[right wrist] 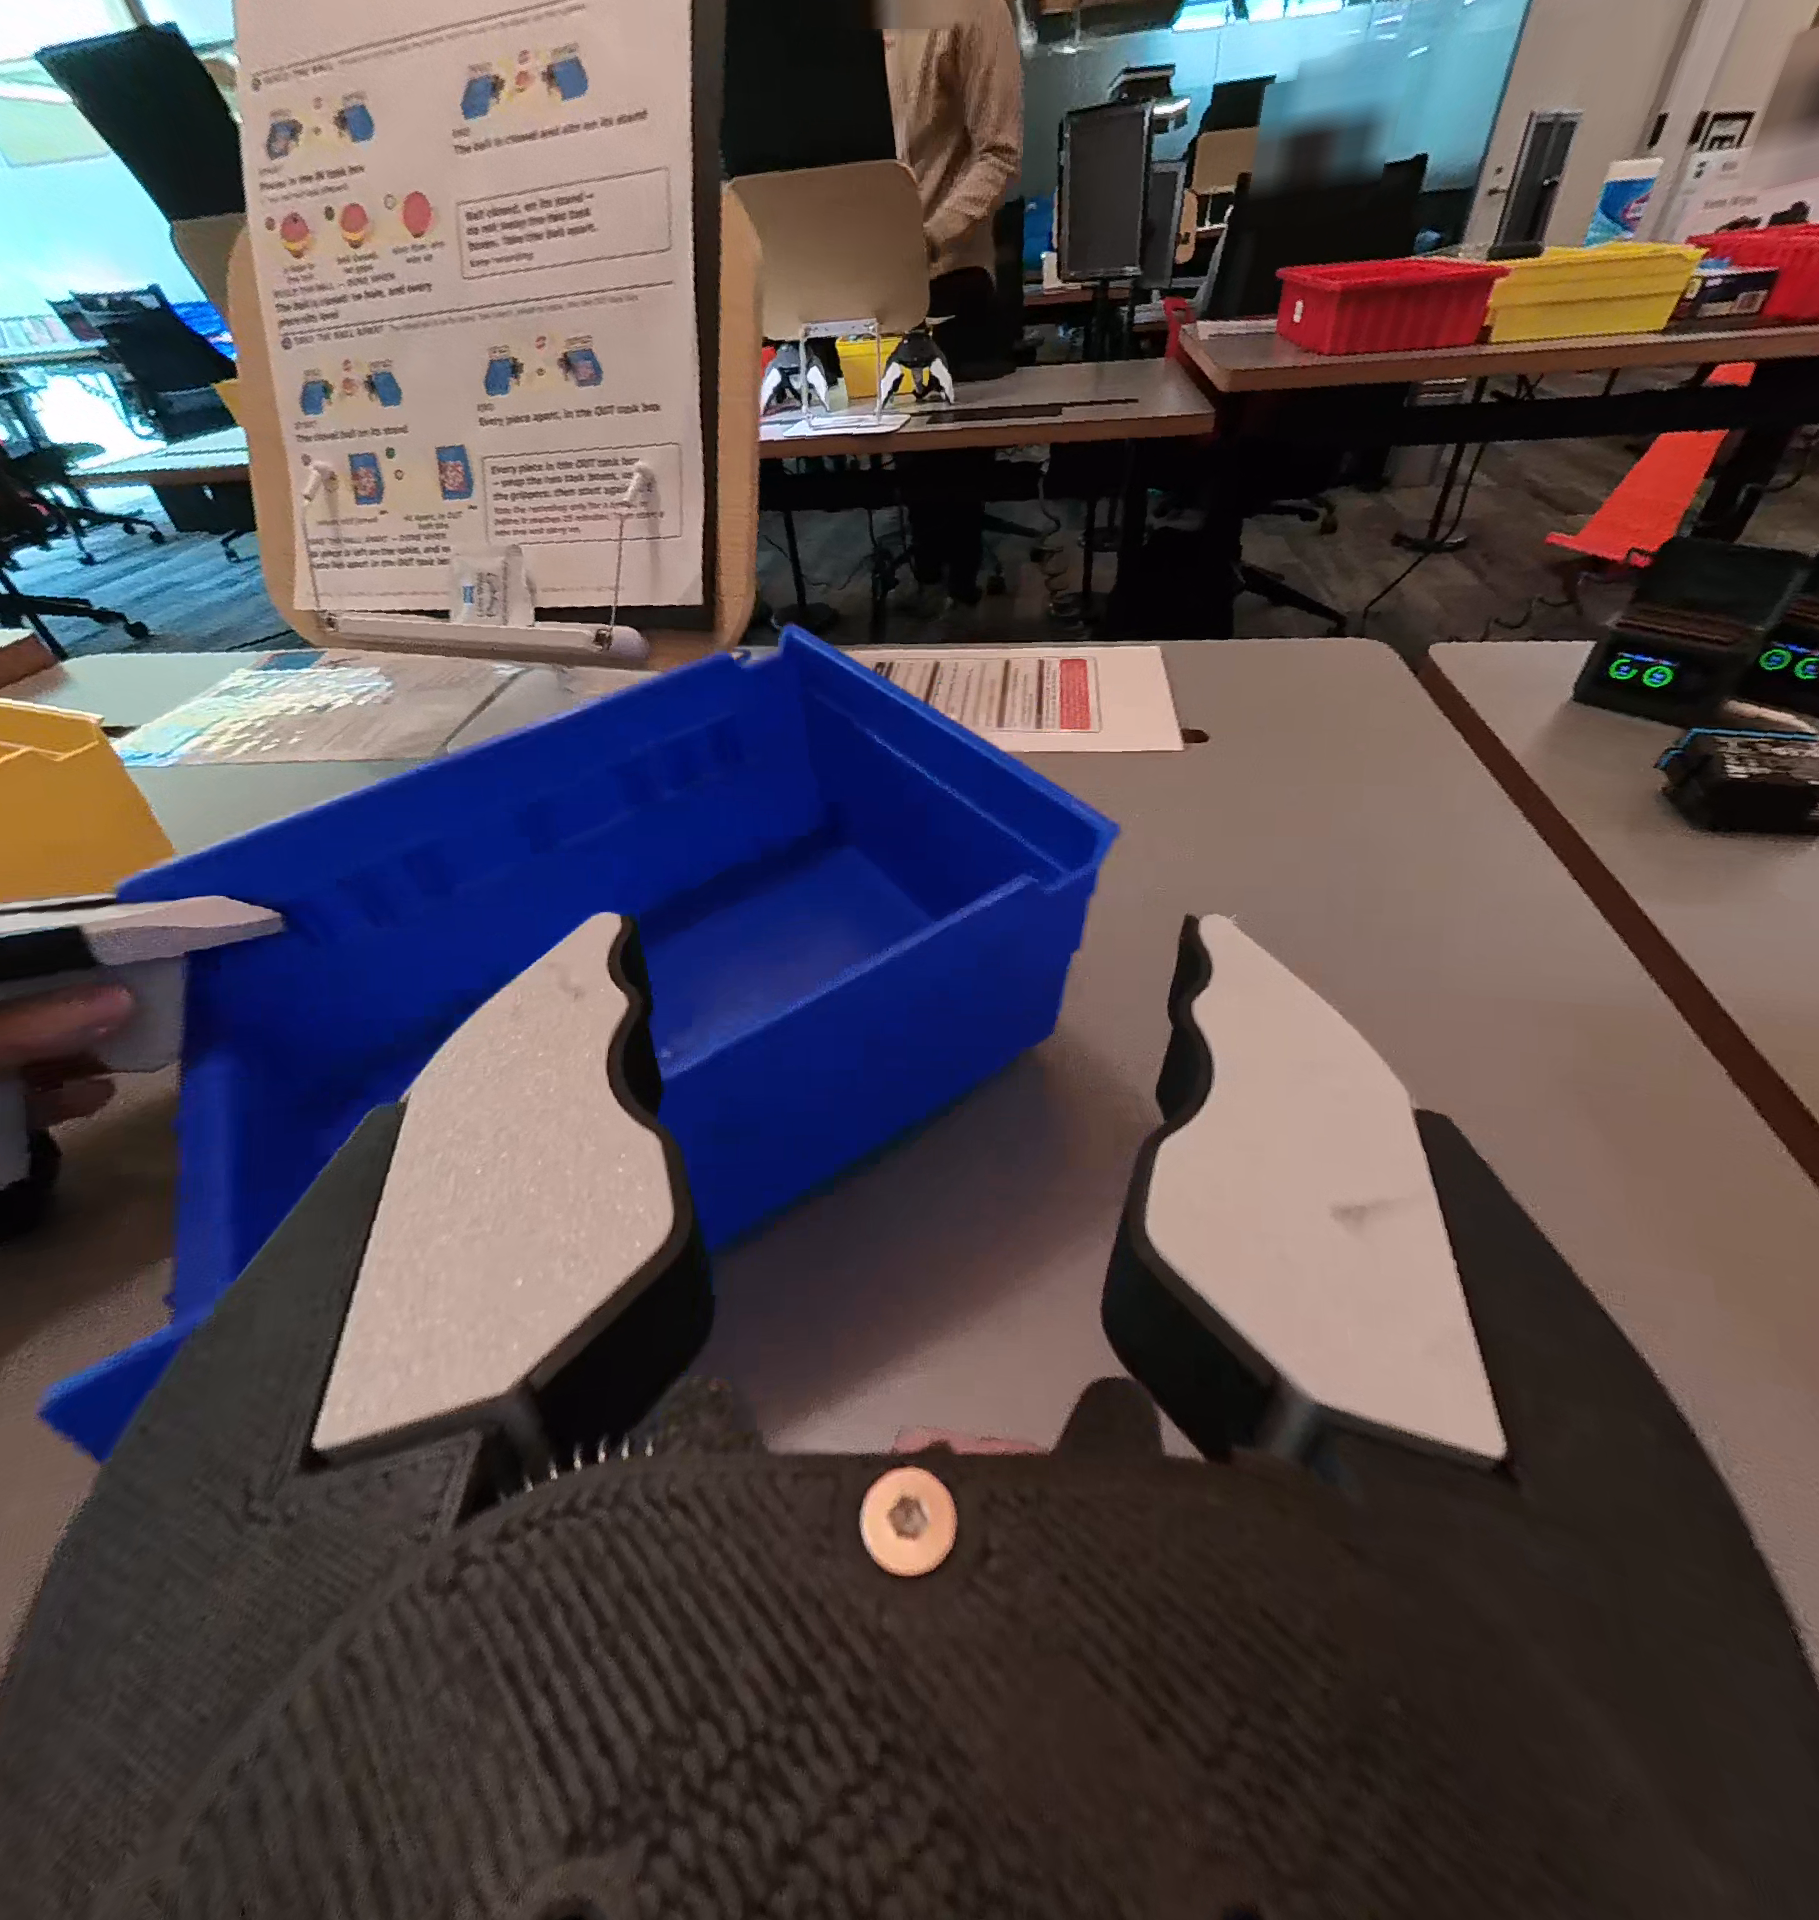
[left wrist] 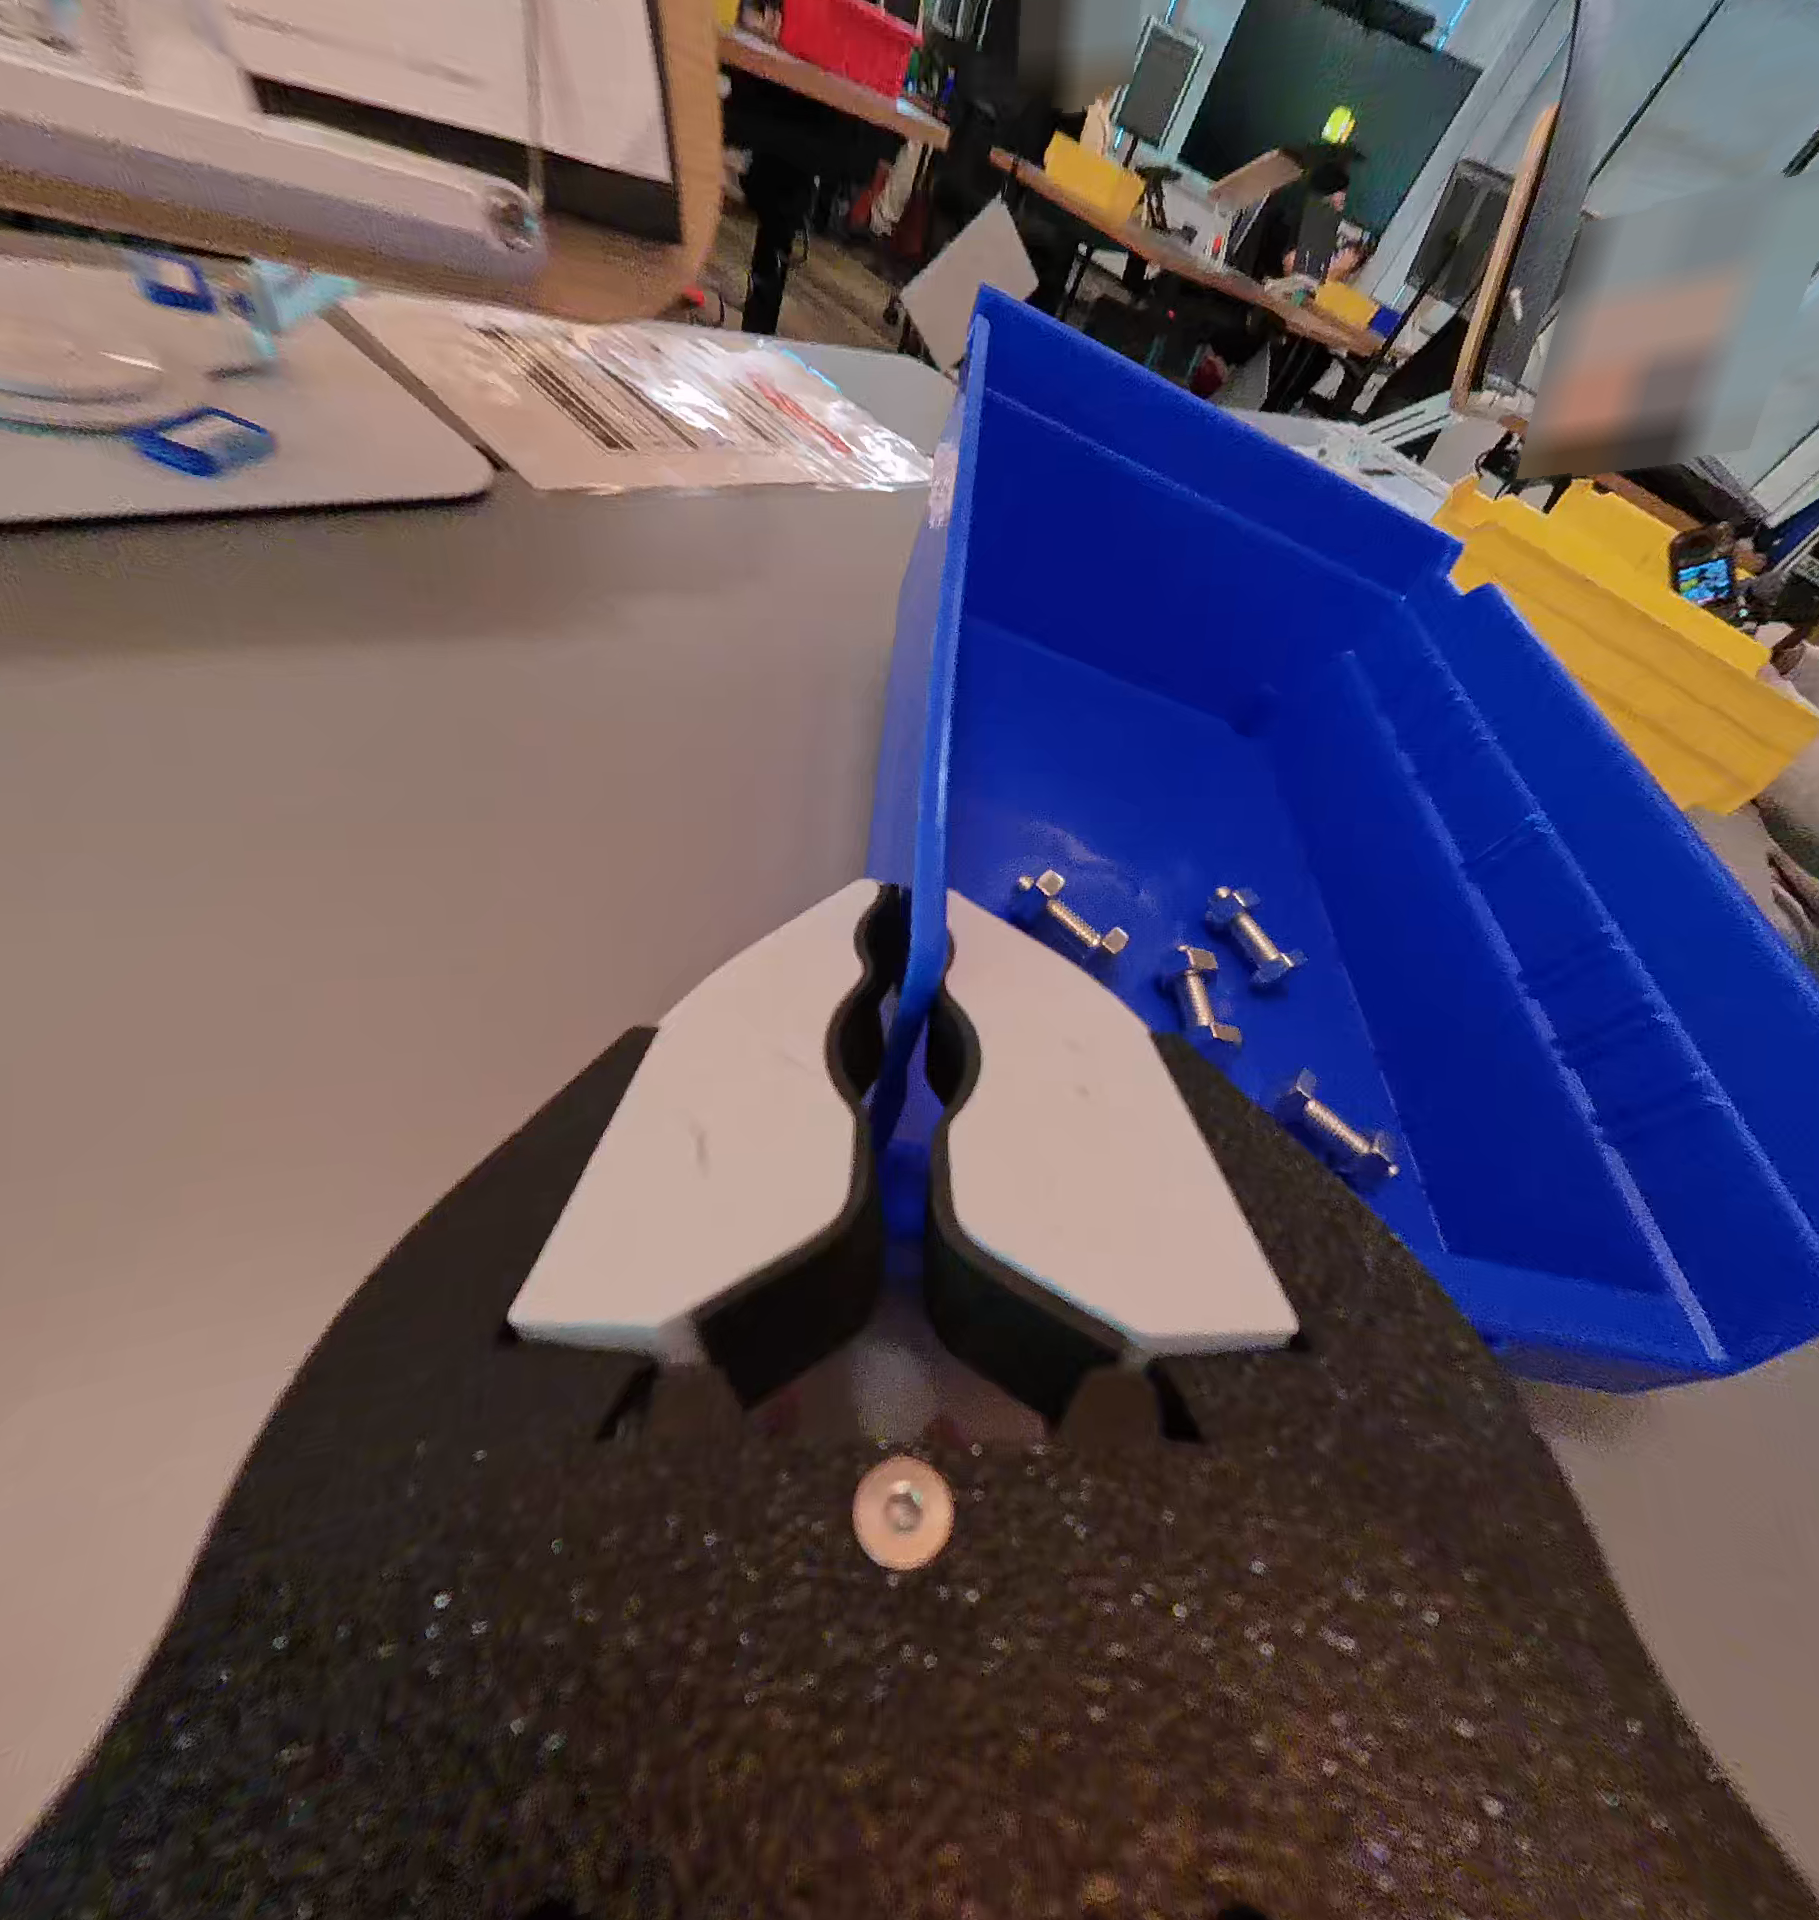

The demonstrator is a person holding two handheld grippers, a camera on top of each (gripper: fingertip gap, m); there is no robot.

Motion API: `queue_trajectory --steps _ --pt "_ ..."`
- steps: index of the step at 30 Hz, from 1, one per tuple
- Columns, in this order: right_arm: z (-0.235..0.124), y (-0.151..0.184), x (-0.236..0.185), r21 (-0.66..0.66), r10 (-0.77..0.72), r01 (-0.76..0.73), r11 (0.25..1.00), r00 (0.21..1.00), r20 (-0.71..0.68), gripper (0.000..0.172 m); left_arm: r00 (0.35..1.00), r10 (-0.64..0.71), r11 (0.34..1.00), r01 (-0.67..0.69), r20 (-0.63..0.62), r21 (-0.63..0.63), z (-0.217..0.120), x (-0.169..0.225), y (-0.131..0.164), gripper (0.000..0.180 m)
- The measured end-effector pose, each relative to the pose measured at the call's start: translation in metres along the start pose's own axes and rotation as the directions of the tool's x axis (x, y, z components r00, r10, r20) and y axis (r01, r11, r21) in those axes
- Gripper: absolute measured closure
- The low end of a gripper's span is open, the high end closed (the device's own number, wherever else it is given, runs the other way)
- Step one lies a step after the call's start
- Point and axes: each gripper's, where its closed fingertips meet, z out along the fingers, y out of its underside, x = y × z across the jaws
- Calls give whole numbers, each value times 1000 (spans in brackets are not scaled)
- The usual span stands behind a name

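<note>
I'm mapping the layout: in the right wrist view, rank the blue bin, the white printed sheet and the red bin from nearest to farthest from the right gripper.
1. Blue bin, just ahead of the right gripper, left of centre.
2. White printed sheet, flat on the table behind the bin.
3. Red bin, on a far table, upper right.

Left tongs (left wrist: 910, 914) pinch blue bin (left wrist: 1144, 582) wall; apparently bolts (left wrist: 1071, 916) inside.

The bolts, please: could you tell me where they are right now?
In the left wrist view, four bolts lie loose on the floor of the blue bin, just right of the left gripper, which clamps the bin's wall.
</note>
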Motion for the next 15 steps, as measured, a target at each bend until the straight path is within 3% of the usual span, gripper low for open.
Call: queue_trajectory --steps 5,8,12,15 --pt "13 11 -27 -55 -20 24 998 998 66 76 997 22 997 -27 69 75 -52 -16 -14 178" --pt "15 7 -47 -42 -39 44 998 993 109 76 996 -47 992 38 73 123 -78 -19 -32 178" --pt "14 -1 -71 -24 -41 45 999 990 138 76 992 -123 956 108 38 272 -126 -20 -80 178" --pt "16 -2 -118 -9 -14 16 1000 970 243 76 987 -147 920 113 62 375 -182 -40 -122 178"
